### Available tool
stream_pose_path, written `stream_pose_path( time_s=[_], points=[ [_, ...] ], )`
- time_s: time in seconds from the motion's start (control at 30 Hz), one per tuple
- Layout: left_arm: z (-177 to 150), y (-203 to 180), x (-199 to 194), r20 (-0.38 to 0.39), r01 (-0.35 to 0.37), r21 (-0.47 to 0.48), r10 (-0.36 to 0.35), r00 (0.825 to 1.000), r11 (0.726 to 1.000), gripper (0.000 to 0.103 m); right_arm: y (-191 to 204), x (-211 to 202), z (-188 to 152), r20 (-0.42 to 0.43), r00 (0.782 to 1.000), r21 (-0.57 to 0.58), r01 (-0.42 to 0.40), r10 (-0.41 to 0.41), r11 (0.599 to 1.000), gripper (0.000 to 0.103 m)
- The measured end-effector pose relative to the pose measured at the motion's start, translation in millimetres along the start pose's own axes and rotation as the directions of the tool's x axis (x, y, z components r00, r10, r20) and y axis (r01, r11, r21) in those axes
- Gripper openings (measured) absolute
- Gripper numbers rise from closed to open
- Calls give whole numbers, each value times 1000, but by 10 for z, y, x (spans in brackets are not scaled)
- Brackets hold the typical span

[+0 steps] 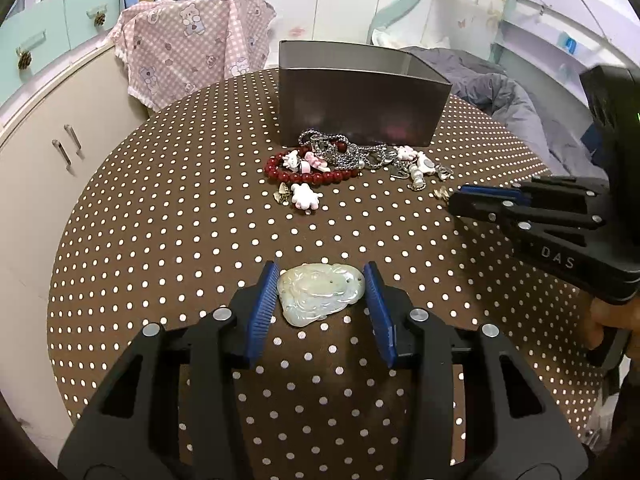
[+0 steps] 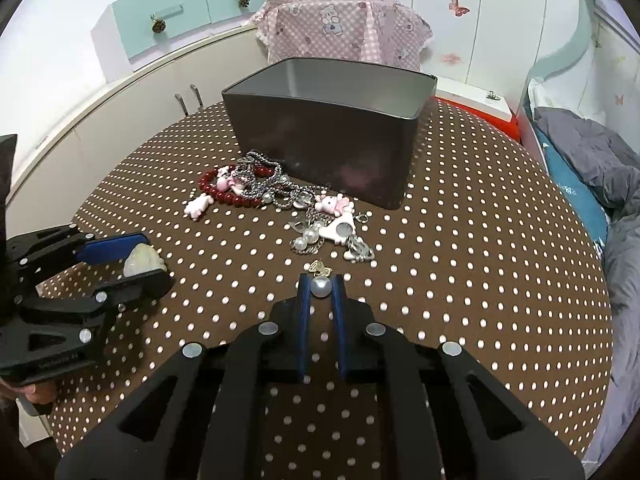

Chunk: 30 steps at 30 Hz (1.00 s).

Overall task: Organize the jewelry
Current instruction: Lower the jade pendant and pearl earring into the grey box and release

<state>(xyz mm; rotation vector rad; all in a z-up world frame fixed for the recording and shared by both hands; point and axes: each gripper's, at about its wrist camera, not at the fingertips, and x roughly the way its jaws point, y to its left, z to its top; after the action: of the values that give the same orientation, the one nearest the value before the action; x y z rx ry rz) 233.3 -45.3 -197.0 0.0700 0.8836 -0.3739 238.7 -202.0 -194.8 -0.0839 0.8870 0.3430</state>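
Observation:
A pale green jade pendant (image 1: 320,293) lies on the polka-dot table between the blue pads of my left gripper (image 1: 321,282), touching or nearly touching both; the jaws stand wide. It also shows in the right wrist view (image 2: 143,266). My right gripper (image 2: 321,286) is shut on a pearl earring (image 2: 321,286) whose gold part (image 2: 320,267) sticks out ahead. A heap of jewelry (image 1: 344,162), with a red bead bracelet (image 1: 304,176), silver chains and pink charms, lies in front of a dark metal box (image 1: 356,96), also in the right wrist view (image 2: 332,136).
The round table (image 1: 160,240) has a brown cloth with white dots. A pink checked cloth (image 1: 192,52) hangs behind it, cabinets (image 1: 60,152) stand at the left, and a bed with grey bedding (image 2: 600,168) is at the right.

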Motion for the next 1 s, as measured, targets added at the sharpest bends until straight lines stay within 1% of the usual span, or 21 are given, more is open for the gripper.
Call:
stream_pose_path(
  time_s=[0.13,0.27,0.33,0.43,0.53,0.57,0.67,0.83,0.9,1.0],
  points=[
    [22,36,-72,16,15,-17,-15,1000,1000,43,-53,-158,14,24,1000,4,-16,16,1000,9],
    [142,98,-210,58,34,-36,-32,998,999,43,-120,-331,88,59,998,2,-30,30,1000,9],
    [230,121,-285,85,41,-40,-38,996,998,43,-154,-453,189,89,995,2,-46,46,999,9],
    [461,163,-432,138,65,-40,-59,989,997,43,-191,-634,366,140,989,-7,-50,50,999,9],
    [682,155,-540,184,71,-28,-64,981,997,43,-195,-860,611,209,977,-28,-47,51,999,9],
    [815,151,-587,207,80,-23,-74,976,997,43,-200,-931,711,232,972,-39,-41,48,998,9],
    [1106,114,-647,254,79,-9,-74,964,997,43,-211,-1068,969,282,958,-58,-35,50,998,9],
    [1525,79,-582,278,105,-17,-96,956,994,43,-303,-1041,1299,304,951,-52,-49,63,997,9],
    [1645,47,-503,271,99,-7,-94,958,995,43,-379,-961,1371,294,953,-31,-66,72,997,9],
    [1777,8,-356,239,100,3,-97,966,995,44,-465,-798,1430,266,961,3,-73,70,997,10]
  ],
)
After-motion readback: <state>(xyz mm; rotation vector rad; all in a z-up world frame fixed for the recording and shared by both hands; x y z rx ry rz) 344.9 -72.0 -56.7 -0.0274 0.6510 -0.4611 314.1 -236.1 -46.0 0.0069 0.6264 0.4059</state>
